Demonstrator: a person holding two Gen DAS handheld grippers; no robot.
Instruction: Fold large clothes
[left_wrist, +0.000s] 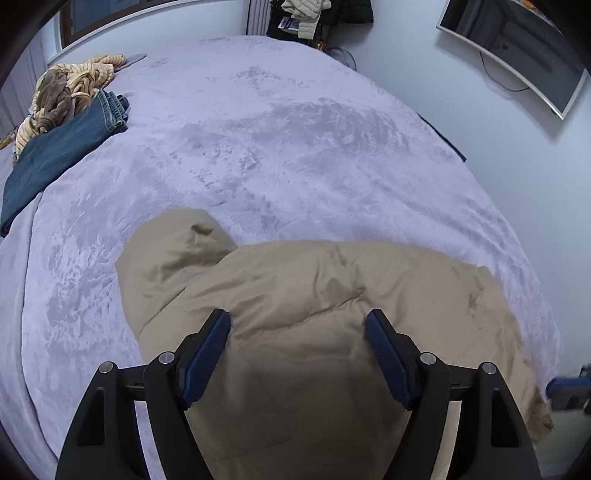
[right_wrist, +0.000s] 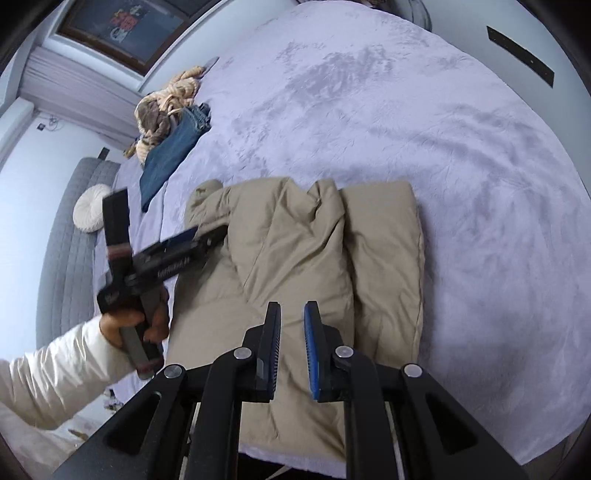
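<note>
A beige padded jacket (right_wrist: 306, 243) lies folded in lengthwise layers on the lavender bed cover (right_wrist: 461, 147), near the bed's near edge. In the left wrist view the jacket (left_wrist: 314, 314) fills the lower middle, its hood toward the left. My left gripper (left_wrist: 298, 321) is open, empty, just above the jacket; it also shows in the right wrist view (right_wrist: 207, 234) at the jacket's left side, held by a hand in a white sleeve. My right gripper (right_wrist: 292, 306) hovers over the jacket's near part with its jaws a narrow gap apart and nothing between them.
Folded blue jeans (left_wrist: 62, 147) and a striped tan garment (left_wrist: 70, 88) lie at the bed's far left. A grey headboard (right_wrist: 70, 258) with a white round cushion (right_wrist: 92, 212) is at the left. A wall monitor (left_wrist: 517, 48) hangs right.
</note>
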